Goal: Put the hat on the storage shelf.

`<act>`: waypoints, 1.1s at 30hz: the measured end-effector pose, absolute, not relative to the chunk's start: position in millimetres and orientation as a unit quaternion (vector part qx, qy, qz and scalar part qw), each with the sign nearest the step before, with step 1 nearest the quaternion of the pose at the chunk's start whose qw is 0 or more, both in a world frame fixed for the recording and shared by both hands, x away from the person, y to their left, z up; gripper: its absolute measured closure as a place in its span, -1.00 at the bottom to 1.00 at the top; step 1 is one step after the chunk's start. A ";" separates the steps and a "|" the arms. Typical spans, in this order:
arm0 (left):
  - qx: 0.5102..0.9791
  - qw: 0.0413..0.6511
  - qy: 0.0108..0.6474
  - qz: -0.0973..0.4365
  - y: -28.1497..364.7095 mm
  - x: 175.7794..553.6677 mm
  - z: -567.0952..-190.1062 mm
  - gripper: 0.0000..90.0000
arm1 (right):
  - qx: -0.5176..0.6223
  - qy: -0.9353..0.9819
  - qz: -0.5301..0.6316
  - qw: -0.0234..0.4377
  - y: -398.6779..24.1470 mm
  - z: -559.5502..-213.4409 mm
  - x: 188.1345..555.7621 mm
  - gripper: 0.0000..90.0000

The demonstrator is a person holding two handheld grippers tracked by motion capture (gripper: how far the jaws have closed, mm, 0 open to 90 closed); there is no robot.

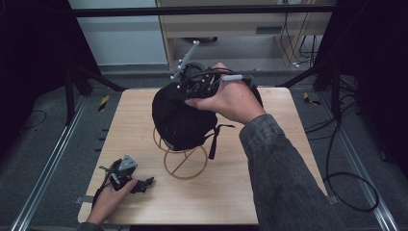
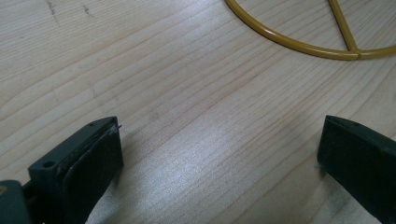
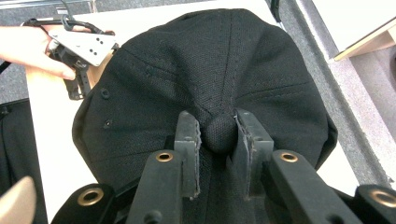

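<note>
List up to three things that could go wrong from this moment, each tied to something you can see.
1. The right claw pinches only the small top button of the black fabric cap; the cap could slip free.
2. The yellow wire stand looks light, so tugging the cap may tip or drag it.
3. The left claw rests open on the wooden table, apart from the stand, so nothing steadies it.

worktop (image 2: 196, 121): pale wood, visible grain, faint sheen. cap (image 3: 210, 79): black woven cloth, matt, stitched seams, cloth-covered top button. stand (image 2: 299, 44): thin wire, glossy yellow coating. my fingers (image 3: 187, 154): matt black plastic, with rough-edged pads.
</note>
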State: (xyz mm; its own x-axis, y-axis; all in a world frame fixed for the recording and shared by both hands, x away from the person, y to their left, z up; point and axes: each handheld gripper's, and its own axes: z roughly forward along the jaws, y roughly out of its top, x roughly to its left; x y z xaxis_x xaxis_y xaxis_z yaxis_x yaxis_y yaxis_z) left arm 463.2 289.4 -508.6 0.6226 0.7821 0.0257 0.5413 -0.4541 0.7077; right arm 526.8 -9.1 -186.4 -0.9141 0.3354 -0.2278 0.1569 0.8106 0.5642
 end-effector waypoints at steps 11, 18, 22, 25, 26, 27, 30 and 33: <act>0.834 0.340 0.397 0.177 289.5 463.3 -508.6 -1.00 | 0.128 0.940 0.275 0.154 1.2 -193.6 530.7 0.62; 0.833 0.342 0.398 0.177 289.2 463.2 -508.8 -1.00 | 0.126 0.944 0.269 0.146 9.9 -203.3 533.8 0.62; 0.832 0.342 0.398 0.177 289.1 463.2 -508.8 -1.00 | 0.125 0.946 0.264 0.142 15.5 -208.8 535.4 0.62; 0.833 0.342 0.398 0.177 289.2 463.2 -508.7 -1.00 | 0.126 0.947 0.260 0.140 19.7 -213.1 537.4 0.62; 0.833 0.342 0.398 0.177 289.2 463.2 -508.8 -1.00 | 0.127 0.948 0.257 0.139 21.2 -214.8 537.9 0.62; 0.833 0.342 0.398 0.177 289.2 463.2 -508.8 -1.00 | 0.126 0.949 0.255 0.139 22.6 -216.3 538.7 0.62; 0.833 0.342 0.398 0.177 289.2 463.2 -508.8 -1.00 | 0.128 0.949 0.252 0.138 26.9 -220.6 540.1 0.61; 0.833 0.342 0.398 0.177 289.2 463.2 -508.8 -1.00 | 0.129 0.950 0.249 0.135 29.9 -223.2 541.7 0.61</act>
